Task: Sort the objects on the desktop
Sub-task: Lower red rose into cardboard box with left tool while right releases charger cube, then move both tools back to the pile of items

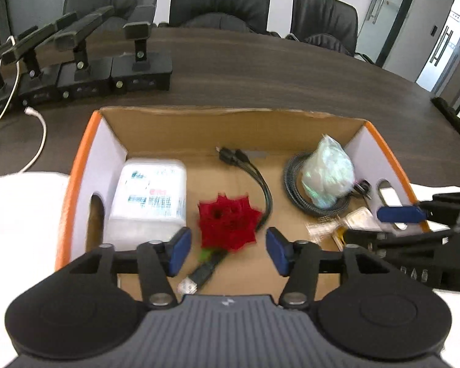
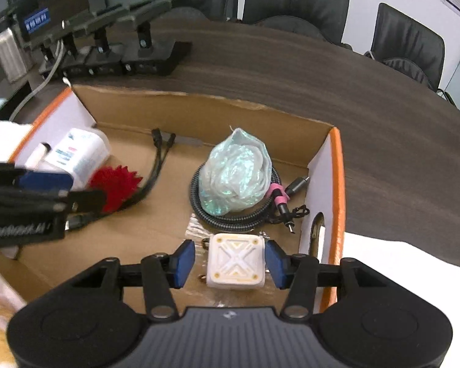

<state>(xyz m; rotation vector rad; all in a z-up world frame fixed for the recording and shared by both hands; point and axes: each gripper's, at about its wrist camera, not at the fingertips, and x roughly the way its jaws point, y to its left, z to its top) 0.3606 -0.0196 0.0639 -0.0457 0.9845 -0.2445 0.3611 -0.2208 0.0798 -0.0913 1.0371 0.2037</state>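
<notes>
An open cardboard box (image 1: 76,184) (image 2: 339,184) with orange rims holds the sorted things. My left gripper (image 1: 228,251) hangs over it, open. A red fabric flower (image 1: 227,224) (image 2: 116,184) lies on the box floor just beyond the gripper's blue pads (image 1: 179,251), untouched by either. In the right wrist view a white cube with an X pattern (image 2: 236,260) sits between the jaws of my right gripper (image 2: 230,263). It lies against the right pad (image 2: 276,263), with a visible gap to the left one. Small clear packets lie under it.
Also in the box are a white plastic container (image 1: 150,196), a black cable (image 1: 260,181), and a coiled braided cable (image 2: 230,220) under a pale green bag (image 2: 236,171). Black stands (image 1: 138,61) line the dark table's far left. White cloth (image 1: 15,214) flanks the box.
</notes>
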